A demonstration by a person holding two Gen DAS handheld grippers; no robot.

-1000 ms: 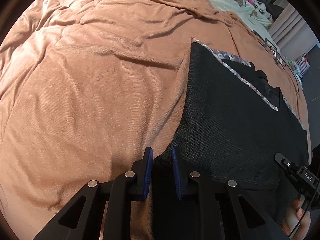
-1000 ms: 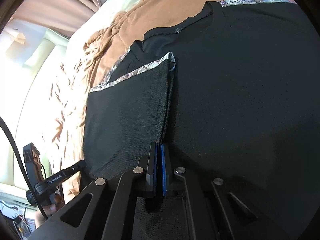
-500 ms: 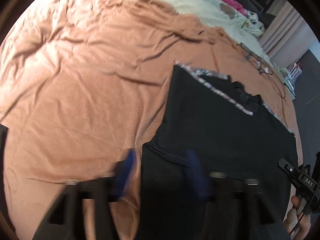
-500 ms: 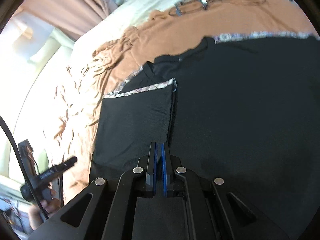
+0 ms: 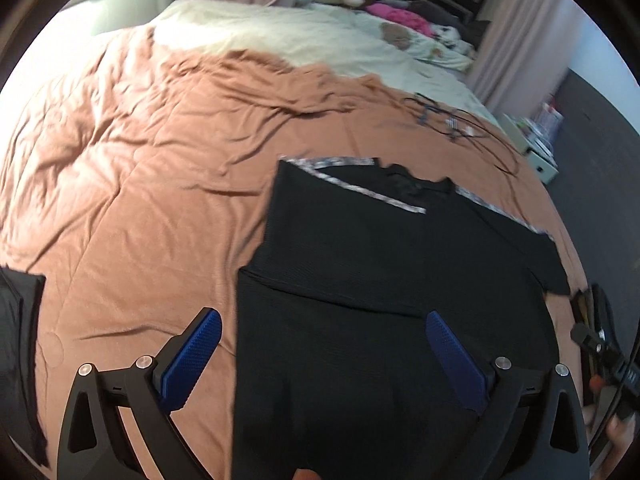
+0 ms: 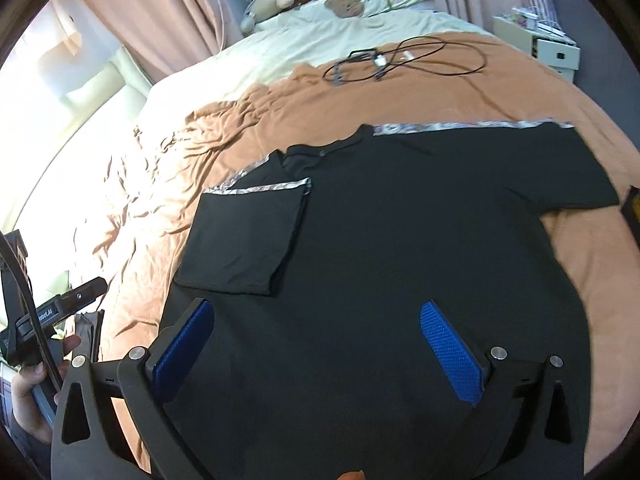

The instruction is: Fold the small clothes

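A black T-shirt with patterned shoulder trim lies flat on the orange-brown blanket. Its left sleeve is folded inward over the body; the other sleeve is spread out. My left gripper hovers above the shirt's left side. Its jaws are opening wide, and nothing is pressed between the blue pads. My right gripper hangs over the shirt's lower middle. Its jaws are also opening, with only the shirt lying below them.
A tangled black cable lies on the blanket beyond the collar. Cream bedding, plush toys and pink clothes are at the back. A white drawer unit stands at the right. A dark folded cloth sits at the left.
Both grippers have let go of the folded sleeve's edge, opened wide, and lifted up and back from the shirt. The sleeve stays folded on the body.
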